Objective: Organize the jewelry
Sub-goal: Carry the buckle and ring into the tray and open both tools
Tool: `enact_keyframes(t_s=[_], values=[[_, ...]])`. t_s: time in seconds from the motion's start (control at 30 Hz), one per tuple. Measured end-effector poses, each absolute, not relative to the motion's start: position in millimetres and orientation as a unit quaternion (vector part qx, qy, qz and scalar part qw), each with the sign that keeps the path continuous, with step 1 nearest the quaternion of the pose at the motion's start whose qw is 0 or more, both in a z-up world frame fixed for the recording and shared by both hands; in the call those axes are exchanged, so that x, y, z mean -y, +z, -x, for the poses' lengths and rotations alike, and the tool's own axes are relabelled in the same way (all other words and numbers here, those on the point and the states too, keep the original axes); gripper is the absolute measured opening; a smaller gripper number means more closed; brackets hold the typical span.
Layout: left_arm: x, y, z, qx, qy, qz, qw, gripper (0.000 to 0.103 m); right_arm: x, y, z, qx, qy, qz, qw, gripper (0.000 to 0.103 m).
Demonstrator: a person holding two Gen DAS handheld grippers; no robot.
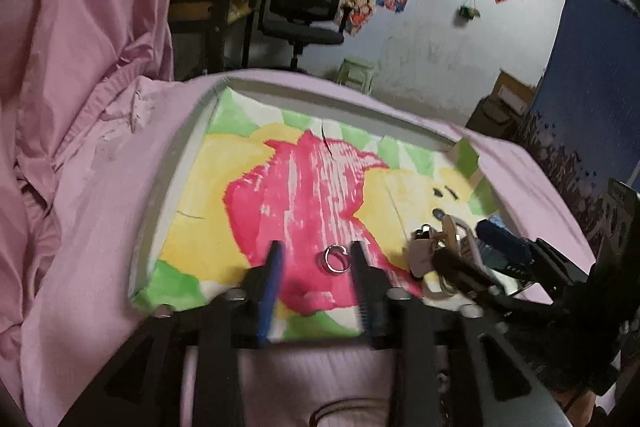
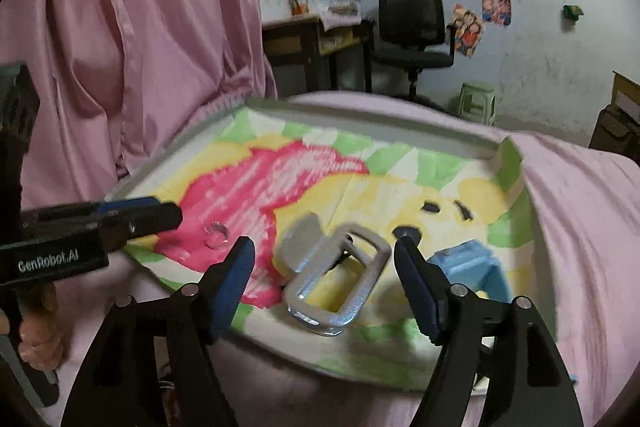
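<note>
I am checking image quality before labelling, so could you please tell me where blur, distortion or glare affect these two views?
Left wrist view: the ring is fairly sharp, the edges darken and the tray rim bows from the fisheye. Right wrist view: motion blur smears the ring and the metal clip, which shows small glints.

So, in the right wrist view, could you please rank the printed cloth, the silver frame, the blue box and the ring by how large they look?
Largest to smallest:
1. printed cloth
2. silver frame
3. blue box, partly hidden by a finger, so unsure against the frame
4. ring
</note>
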State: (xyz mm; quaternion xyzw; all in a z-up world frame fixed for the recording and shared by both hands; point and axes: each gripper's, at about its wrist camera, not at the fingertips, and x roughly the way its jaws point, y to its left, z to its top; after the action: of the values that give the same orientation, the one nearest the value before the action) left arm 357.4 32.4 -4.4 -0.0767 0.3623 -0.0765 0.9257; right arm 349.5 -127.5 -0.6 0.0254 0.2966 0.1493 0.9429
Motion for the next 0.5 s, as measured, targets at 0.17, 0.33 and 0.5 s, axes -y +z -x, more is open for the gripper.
enact_keyframes(t_s=[0.17,0.33,0.5], values=[[-43.5,13.1,-320.2,-0.294,-0.061,0.097,0.949,0.070,135.6,18.6,-317.6,-0.245,0.134,-0.026,0.960,0.079],[-46.6,24.5,-280.9,-0.237,-0.051,0.099,0.965,0.082,143.3,37.0,-281.9,-0.191,0.124,-0.033,0.973,0.093],[-43.8,31.0,-243.2,-0.196,-0.051,0.087,0.975,0.093,148.1,51.0,-246.1,-0.153,0.122,-0.034,0.980,0.098]])
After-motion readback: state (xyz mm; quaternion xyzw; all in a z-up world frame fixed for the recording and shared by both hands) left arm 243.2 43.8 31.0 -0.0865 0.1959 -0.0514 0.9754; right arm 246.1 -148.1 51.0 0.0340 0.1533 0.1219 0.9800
